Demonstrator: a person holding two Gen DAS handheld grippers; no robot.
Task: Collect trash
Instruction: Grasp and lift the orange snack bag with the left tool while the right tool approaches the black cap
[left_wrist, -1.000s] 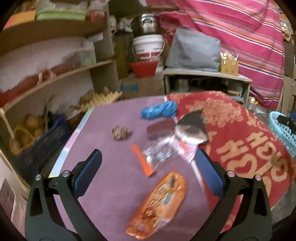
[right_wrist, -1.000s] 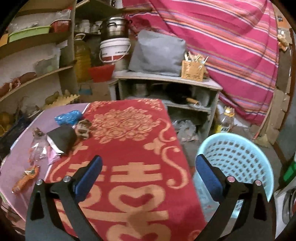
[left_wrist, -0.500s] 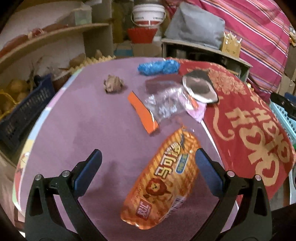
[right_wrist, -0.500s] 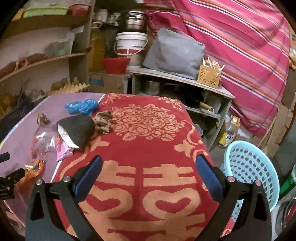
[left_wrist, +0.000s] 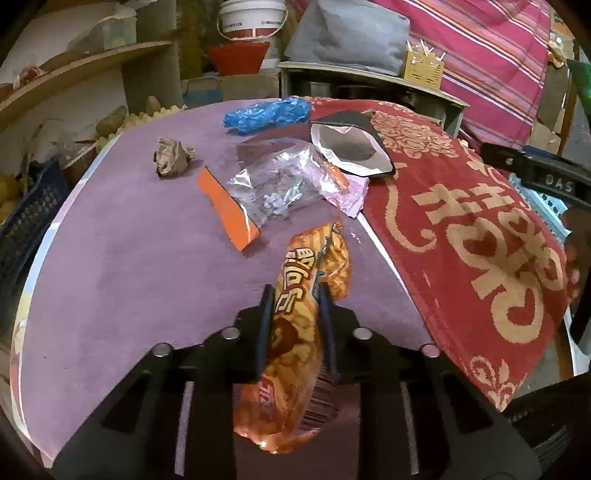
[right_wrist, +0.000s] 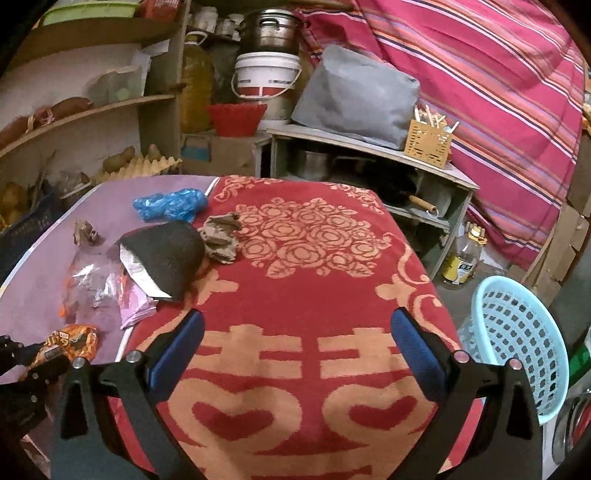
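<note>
Left gripper (left_wrist: 295, 291) low centre of its view, jaws closing on orange snack bag (left_wrist: 306, 295) lying on purple table (left_wrist: 122, 266), pads pinching bag's middle, right gripper (right_wrist: 295, 332) jaws wide apart, empty, over red cloth (right_wrist: 306, 258), blue basket (right_wrist: 517, 339) at right edge

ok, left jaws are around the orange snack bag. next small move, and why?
Probably finish the squeeze, then lift. The left gripper is closing with the orange snack bag already crumpled between its jaws; the bag's end rests on the purple table, and the blue basket waits right.
</note>
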